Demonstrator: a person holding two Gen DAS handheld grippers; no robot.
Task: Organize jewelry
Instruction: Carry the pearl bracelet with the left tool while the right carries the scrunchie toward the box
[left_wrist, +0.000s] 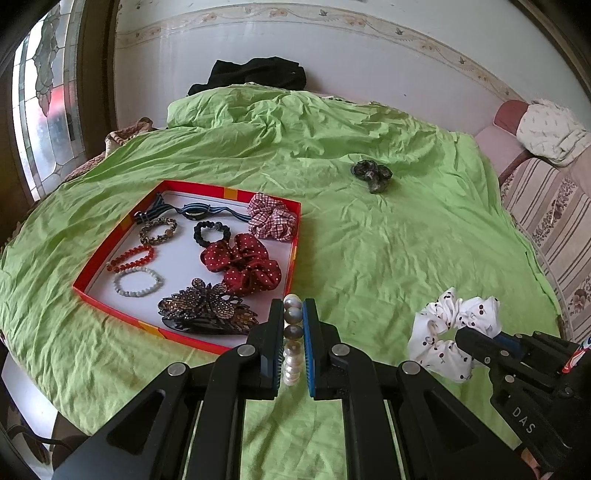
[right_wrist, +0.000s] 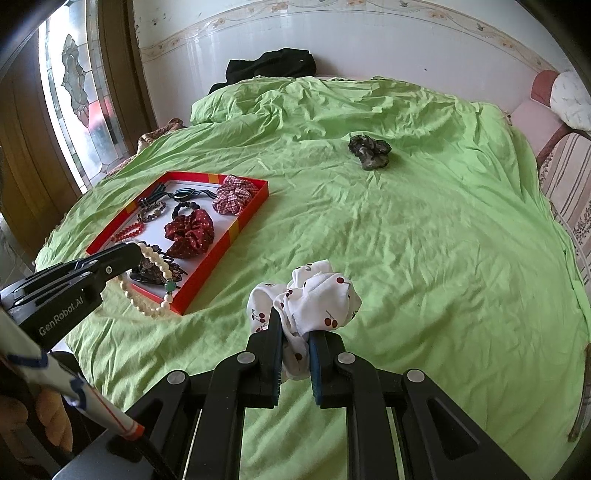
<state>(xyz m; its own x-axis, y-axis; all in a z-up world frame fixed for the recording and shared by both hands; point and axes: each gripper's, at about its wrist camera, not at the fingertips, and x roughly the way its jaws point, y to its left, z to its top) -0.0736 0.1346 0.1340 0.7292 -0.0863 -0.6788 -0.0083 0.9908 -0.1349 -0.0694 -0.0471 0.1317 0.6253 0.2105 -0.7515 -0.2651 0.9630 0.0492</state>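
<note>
1. The pearl bracelet (left_wrist: 292, 341) hung clenched in the left gripper (left_wrist: 293, 314), just beside the tray's (left_wrist: 110, 302) near rim; the tray lay ahead and to its left.
2. The right gripper (right_wrist: 295, 328) clamped a white scrunchie (right_wrist: 314, 295), farther from the tray.
3. Only the right view showed the bracelet's whole loop and green bead.

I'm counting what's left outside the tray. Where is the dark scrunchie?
The dark scrunchie lies alone on the green sheet, far side of the bed, well right of the red tray in both views.
</note>
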